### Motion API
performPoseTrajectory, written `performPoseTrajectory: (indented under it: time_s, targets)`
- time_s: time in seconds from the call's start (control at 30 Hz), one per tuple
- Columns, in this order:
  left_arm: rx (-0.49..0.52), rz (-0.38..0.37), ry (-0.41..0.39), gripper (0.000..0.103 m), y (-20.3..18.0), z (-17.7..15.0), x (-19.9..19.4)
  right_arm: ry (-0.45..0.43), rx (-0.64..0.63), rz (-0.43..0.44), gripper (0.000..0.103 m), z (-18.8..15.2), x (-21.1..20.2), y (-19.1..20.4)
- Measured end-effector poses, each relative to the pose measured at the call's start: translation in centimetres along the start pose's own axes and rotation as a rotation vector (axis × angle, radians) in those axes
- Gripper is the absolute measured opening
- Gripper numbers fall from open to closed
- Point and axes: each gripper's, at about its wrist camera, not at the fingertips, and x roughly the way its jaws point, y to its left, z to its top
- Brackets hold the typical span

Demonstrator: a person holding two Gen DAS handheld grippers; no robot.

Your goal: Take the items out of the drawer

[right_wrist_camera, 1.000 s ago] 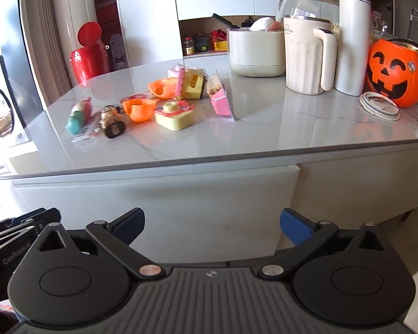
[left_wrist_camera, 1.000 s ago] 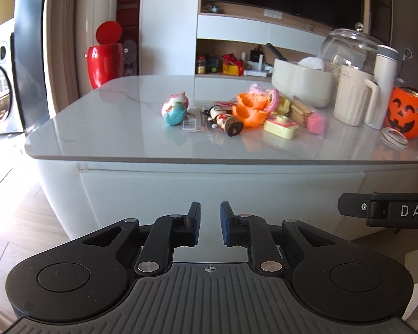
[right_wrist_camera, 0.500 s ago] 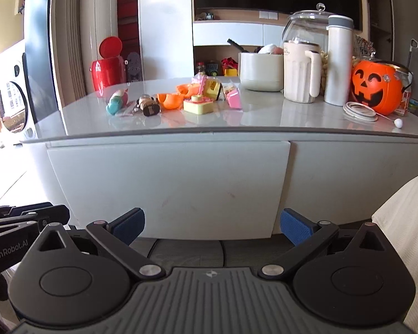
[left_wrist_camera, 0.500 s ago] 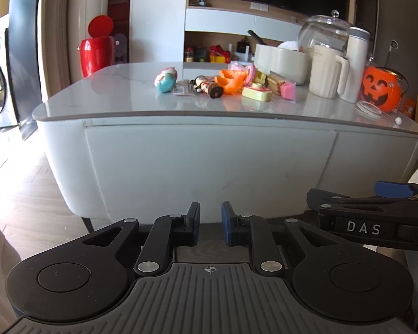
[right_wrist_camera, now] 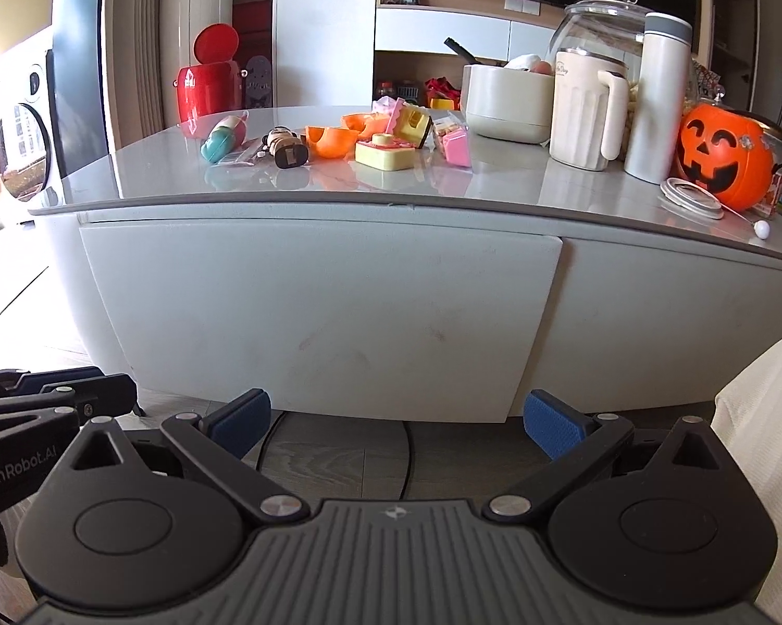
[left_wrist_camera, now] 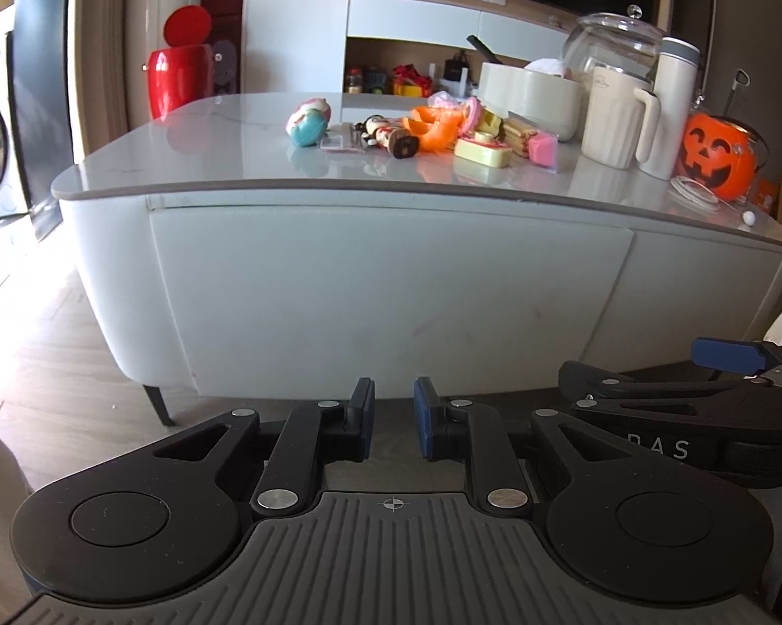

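A white low table has a drawer front [left_wrist_camera: 391, 291] [right_wrist_camera: 312, 312] that stands closed under a grey top [left_wrist_camera: 208, 151]. Small toys lie on the top: a teal and pink one [left_wrist_camera: 308, 122], orange cups [left_wrist_camera: 435, 127] and a yellow block [right_wrist_camera: 385, 152]. My left gripper [left_wrist_camera: 394, 419] hovers low before the drawer, its jaws nearly together with nothing between them. My right gripper [right_wrist_camera: 396, 419] stands open and empty, level with the drawer's lower edge. Each gripper shows at the side of the other's view.
A cream bowl [right_wrist_camera: 510, 101], a jug [right_wrist_camera: 583, 109], a white flask [right_wrist_camera: 656, 99], a glass jar and an orange pumpkin bucket [right_wrist_camera: 724, 156] stand at the right of the top. A red bin [left_wrist_camera: 177, 80] stands behind. White cloth [right_wrist_camera: 766, 416] is at the right.
Both grippers have drawn back from the table edge and dropped lower, so the whole drawer front now fills the view. Neither jaw opening has changed.
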Motion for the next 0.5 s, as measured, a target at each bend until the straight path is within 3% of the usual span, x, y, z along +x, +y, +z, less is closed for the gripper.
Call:
performPoseTrajectory:
  time_s: [0.5]
  targets:
    - [-0.004,0.001,-0.001,0.019,-0.06,0.05,0.13,0.009,0.007,0.0,0.103,0.1,0.16,-0.24]
